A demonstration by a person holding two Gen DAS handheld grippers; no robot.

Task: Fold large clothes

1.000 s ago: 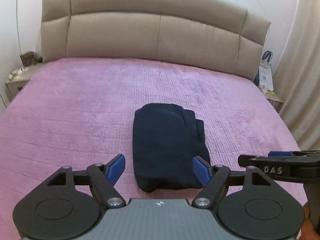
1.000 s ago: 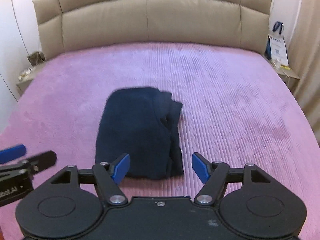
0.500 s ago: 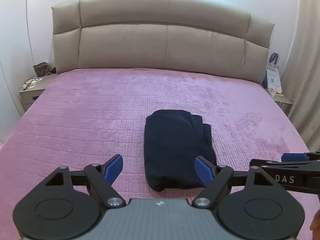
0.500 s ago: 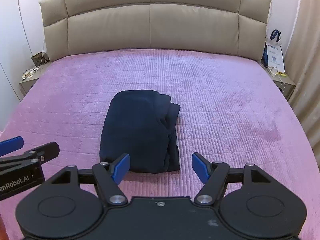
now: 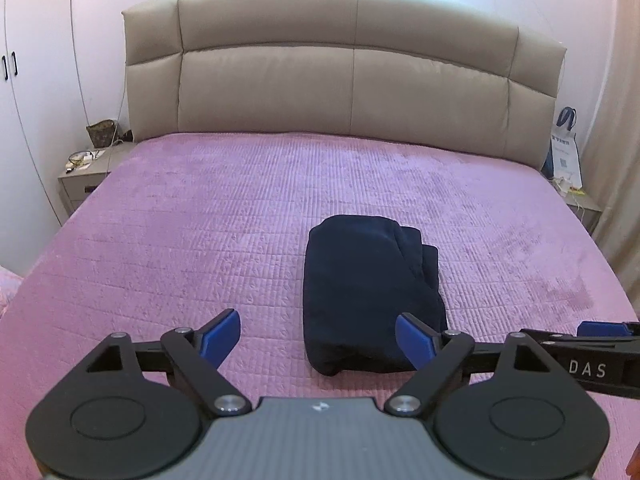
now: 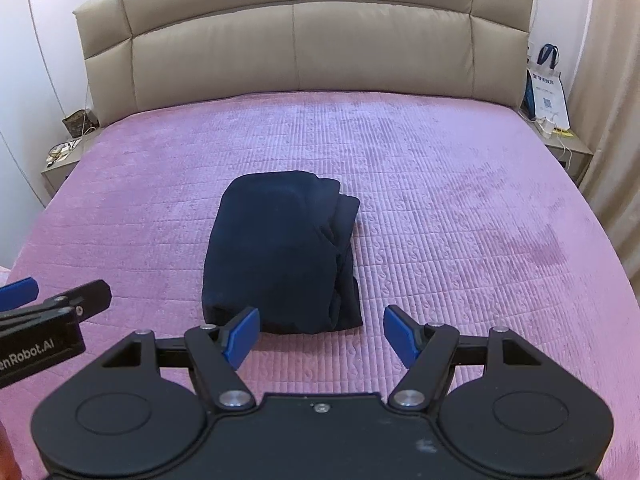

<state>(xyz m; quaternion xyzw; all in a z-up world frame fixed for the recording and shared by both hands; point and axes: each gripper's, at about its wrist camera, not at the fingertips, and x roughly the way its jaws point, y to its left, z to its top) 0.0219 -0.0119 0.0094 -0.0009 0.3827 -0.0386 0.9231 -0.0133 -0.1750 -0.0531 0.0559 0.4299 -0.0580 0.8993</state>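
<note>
A: Pink quilt (image 5: 200,248) over the bed; left gripper (image 5: 318,338) above its near edge, jaws spread, nothing held.
B: Folded navy garment (image 6: 280,256) lies mid-bed, clear of both tools. Right gripper (image 6: 320,334) likewise released, empty, just short of the garment.

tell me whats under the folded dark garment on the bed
The folded navy garment lies directly on the pink quilted bedspread, which shows all around it. Whatever is beneath or tucked inside its layers is covered. Both grippers are open, holding nothing.
</note>
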